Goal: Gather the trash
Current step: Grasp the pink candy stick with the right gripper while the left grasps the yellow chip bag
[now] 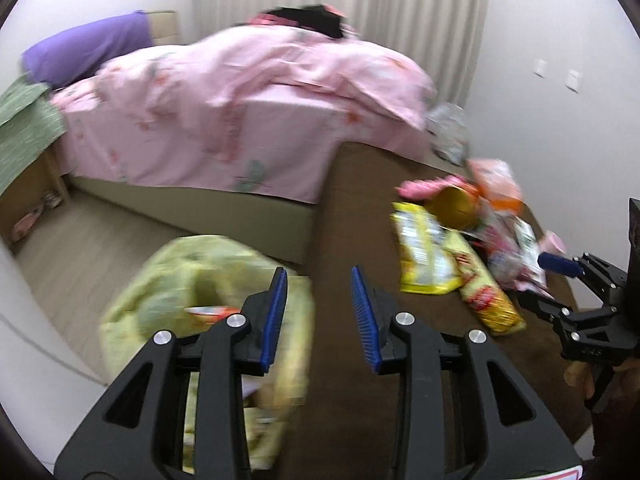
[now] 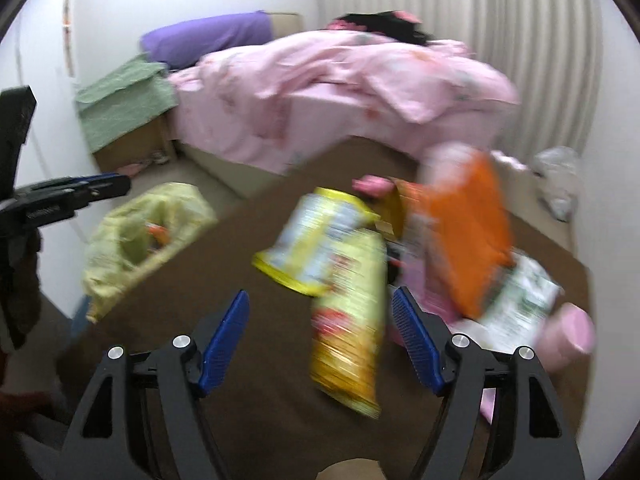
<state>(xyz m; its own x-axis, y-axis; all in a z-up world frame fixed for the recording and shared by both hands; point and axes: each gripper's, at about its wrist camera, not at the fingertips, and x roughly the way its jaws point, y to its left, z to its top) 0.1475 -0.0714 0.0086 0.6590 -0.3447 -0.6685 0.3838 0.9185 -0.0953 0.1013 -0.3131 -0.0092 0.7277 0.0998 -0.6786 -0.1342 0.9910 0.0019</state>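
Trash lies heaped on a brown table [image 1: 352, 380]: a long yellow snack packet [image 2: 348, 340], a yellow-and-white packet [image 2: 316, 248], an orange bag [image 2: 464, 232], a white-green wrapper [image 2: 524, 300] and a pink cup [image 2: 568, 336]. A yellow-green trash bag [image 1: 188, 280] stands open on the floor left of the table, with some litter inside. My left gripper [image 1: 319, 276] is open and empty over the table's left edge, beside the bag. My right gripper [image 2: 320, 296] is wide open above the long yellow packet, and its pads do not touch it. The view is blurred.
A bed with a pink duvet [image 1: 248, 92] and a purple pillow [image 1: 88, 48] stands behind the table. A green cloth [image 2: 124, 104] covers a box at the bedside. A clear plastic bag [image 2: 560, 184] lies on the floor by the right wall. Curtains hang behind.
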